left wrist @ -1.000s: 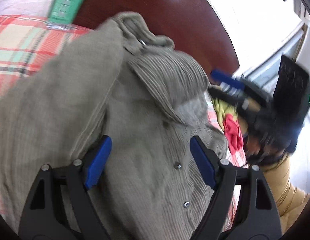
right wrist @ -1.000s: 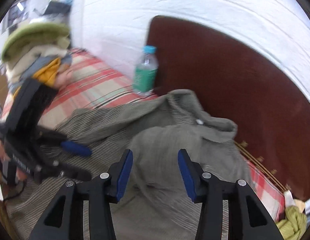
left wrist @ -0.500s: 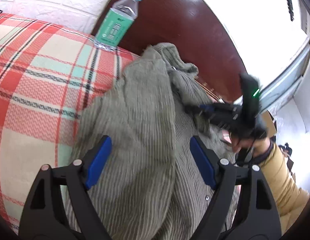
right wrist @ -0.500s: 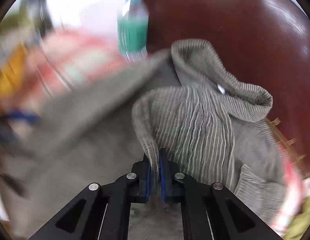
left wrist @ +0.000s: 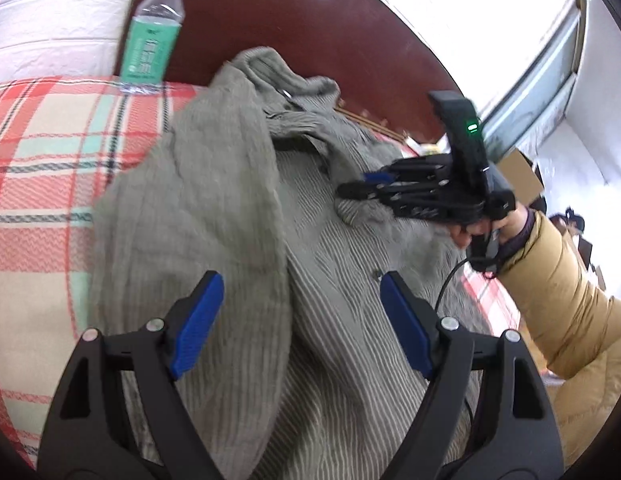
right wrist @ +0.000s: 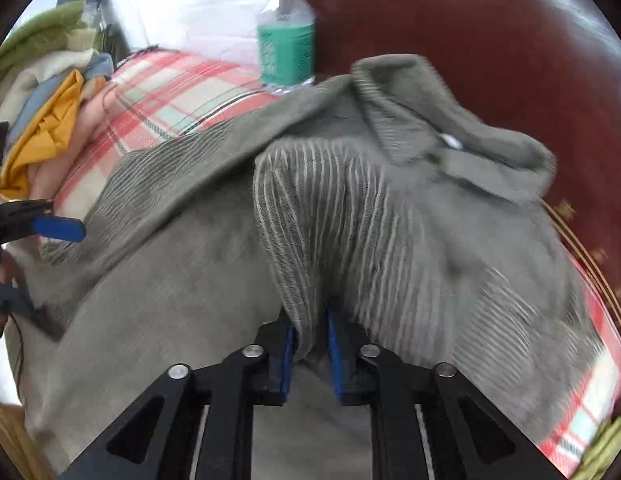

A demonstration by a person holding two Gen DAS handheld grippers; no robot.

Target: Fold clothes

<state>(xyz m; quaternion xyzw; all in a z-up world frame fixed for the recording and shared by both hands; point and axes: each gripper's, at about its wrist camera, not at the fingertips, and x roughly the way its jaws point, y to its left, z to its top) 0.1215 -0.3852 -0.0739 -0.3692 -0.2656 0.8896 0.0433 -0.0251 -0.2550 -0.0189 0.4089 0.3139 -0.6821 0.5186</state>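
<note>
An olive-grey striped shirt [left wrist: 230,208] lies spread on a red plaid bedcover [left wrist: 42,152], collar toward the dark red headboard. In the left wrist view my left gripper [left wrist: 300,324] hovers open above the shirt's middle, nothing between its blue pads. In the right wrist view my right gripper [right wrist: 310,344] is shut on a fold of the shirt's striped front panel [right wrist: 330,216], pulling it up into a ridge. The right gripper [left wrist: 350,191] also shows in the left wrist view, held by a hand in a yellow padded sleeve. The left gripper's blue tip [right wrist: 58,229] shows at the left edge.
A green-labelled water bottle [left wrist: 152,36] stands upright against the headboard [left wrist: 330,28] beyond the collar. A pile of clothes [right wrist: 42,120], yellow, cream and green, sits at the bed's left. A window is to the right.
The right gripper closed on the shirt's front panel and lifted it. The left gripper drew back and stayed open.
</note>
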